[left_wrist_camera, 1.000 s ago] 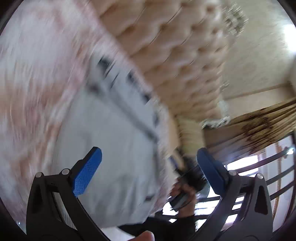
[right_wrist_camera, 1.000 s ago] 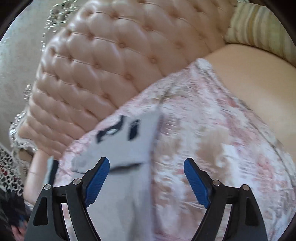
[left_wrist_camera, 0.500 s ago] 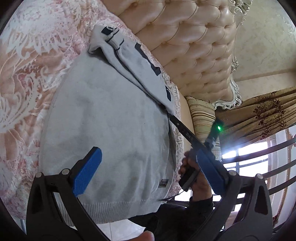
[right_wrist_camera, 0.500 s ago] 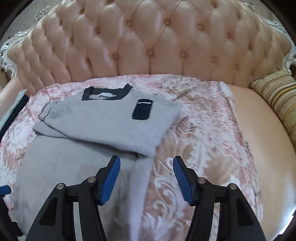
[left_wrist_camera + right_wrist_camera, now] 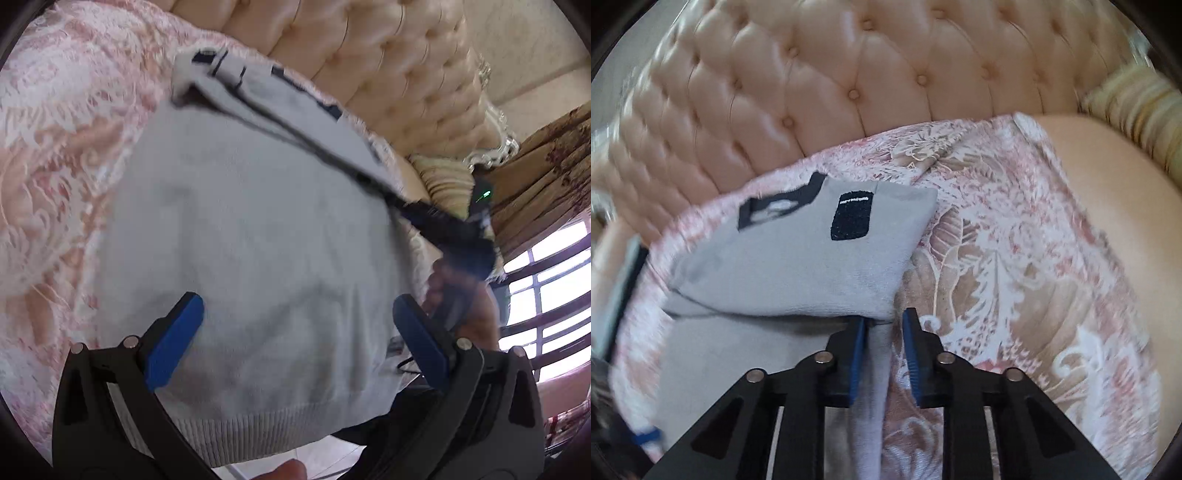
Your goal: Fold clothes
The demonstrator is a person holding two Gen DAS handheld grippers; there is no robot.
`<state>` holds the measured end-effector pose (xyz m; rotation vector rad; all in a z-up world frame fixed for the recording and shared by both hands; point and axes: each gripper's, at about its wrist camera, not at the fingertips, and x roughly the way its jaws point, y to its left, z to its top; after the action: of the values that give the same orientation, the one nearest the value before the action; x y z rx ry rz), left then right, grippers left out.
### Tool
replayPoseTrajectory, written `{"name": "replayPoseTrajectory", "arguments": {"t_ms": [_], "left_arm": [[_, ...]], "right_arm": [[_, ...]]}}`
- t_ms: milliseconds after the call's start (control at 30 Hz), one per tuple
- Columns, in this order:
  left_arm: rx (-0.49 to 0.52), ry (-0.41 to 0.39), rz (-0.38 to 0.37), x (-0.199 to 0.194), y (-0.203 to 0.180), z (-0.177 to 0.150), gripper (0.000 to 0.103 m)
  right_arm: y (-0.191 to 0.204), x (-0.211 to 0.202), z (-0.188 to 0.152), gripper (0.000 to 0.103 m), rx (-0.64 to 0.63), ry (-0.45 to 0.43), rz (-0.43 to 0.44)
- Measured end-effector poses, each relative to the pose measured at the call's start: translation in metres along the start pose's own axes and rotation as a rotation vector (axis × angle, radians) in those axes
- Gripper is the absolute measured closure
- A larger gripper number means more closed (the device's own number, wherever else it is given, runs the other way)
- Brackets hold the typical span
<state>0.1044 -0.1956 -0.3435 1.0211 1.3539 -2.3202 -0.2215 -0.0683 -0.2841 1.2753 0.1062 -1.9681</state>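
The right gripper (image 5: 884,325), tilted down, has just been closing, jaws narrow around the grey sweater's (image 5: 798,266) side edge; the left gripper (image 5: 295,325) hovers wide above its hem.

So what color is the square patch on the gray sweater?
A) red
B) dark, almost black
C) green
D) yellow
B: in the right wrist view, the patch on the folded-over part of the gray sweater is a dark, nearly black block, matching the dark collar beside it.
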Motion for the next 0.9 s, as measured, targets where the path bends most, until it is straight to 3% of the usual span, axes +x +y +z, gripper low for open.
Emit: {"name": "replayPoseTrajectory", "arguments": {"t_ms": [67,200,300,467,633,733,900], "left_arm": [[0.011,0.006,0.012,0.003,0.001,-0.002,0.001],[0.021,0.015,0.021,0.004,0.002,0.000,0.001],[0.025,0.017,0.025,0.003,0.005,-0.001,0.001],[0.053,0.031,0.040,0.005,0.005,0.001,0.001],[0.071,0.035,0.046,0.003,0.005,-0.002,0.001],[0.082,0.034,0.047,0.003,0.006,-0.003,0.001],[0.102,0.034,0.054,0.002,0.005,-0.003,0.001]], "right_arm": [[-0.014,-0.003,0.000,0.083,0.095,-0.008,0.072],[-0.041,0.004,-0.006,0.087,0.238,0.012,0.132],[-0.035,0.000,-0.007,0.088,0.215,0.000,0.098],[-0.006,-0.007,-0.009,0.072,0.063,-0.016,0.016],[-0.008,-0.008,-0.009,0.074,0.082,-0.043,0.016],[-0.009,-0.006,-0.010,0.083,0.063,-0.035,-0.006],[-0.003,-0.004,-0.012,0.083,-0.049,-0.031,-0.128]]}}
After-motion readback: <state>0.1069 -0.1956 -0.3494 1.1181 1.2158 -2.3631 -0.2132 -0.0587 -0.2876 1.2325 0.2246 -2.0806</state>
